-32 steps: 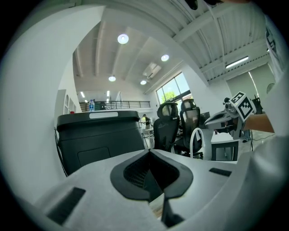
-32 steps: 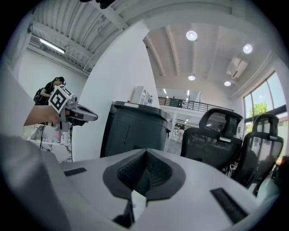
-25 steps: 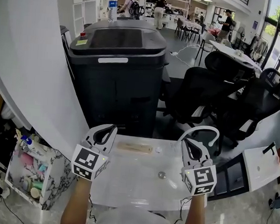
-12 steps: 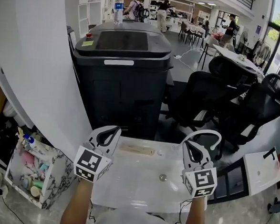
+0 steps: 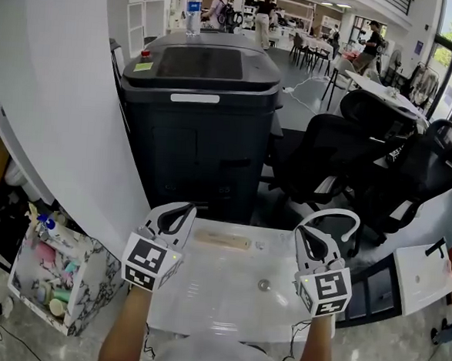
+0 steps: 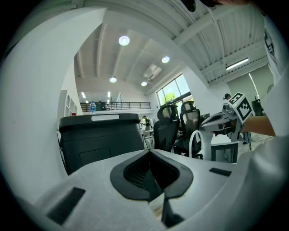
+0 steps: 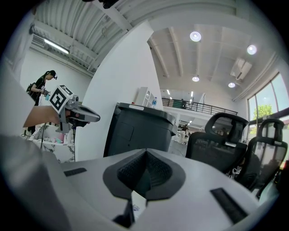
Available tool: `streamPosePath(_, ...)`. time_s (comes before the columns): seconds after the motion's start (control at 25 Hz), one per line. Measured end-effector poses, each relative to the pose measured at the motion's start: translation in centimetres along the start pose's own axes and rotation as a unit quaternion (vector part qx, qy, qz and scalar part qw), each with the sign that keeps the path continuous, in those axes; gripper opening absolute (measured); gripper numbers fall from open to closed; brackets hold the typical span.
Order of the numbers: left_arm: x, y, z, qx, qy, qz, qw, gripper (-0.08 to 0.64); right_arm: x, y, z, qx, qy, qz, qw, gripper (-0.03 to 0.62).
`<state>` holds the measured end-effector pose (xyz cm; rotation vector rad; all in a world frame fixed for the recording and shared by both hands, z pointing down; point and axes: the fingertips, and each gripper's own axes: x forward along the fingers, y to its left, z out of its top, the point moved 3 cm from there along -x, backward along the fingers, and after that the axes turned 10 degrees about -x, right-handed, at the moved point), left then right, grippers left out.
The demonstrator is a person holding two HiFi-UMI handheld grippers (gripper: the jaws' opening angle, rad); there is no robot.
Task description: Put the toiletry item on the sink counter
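A white sink tabletop (image 5: pixel 217 302) with 1 drain (image 5: pixel 263 283) and an arched faucet (image 5: pixel 339 216) stands before a black bin (image 5: pixel 195 127) and office chairs (image 5: pixel 328 152). Beside it on the left, a marbled basket (image 5: pixel 96 286) holds the toiletry items (image 5: pixel 50 268). The left gripper (image 5: pixel 182 209) and right gripper (image 5: pixel 300 230) hover above the tabletop, fingers together, empty.
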<state>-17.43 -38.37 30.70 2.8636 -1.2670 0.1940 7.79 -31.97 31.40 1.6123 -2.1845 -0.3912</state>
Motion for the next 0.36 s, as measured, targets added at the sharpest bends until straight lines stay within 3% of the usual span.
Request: streamPosePath(0.36,-0.35,0.09,-0.30,0.005,0.000,-0.006,1.0000,0.011,0.38,0.48,-0.58,0.005,0.006,0.005,1.000,-0.005)
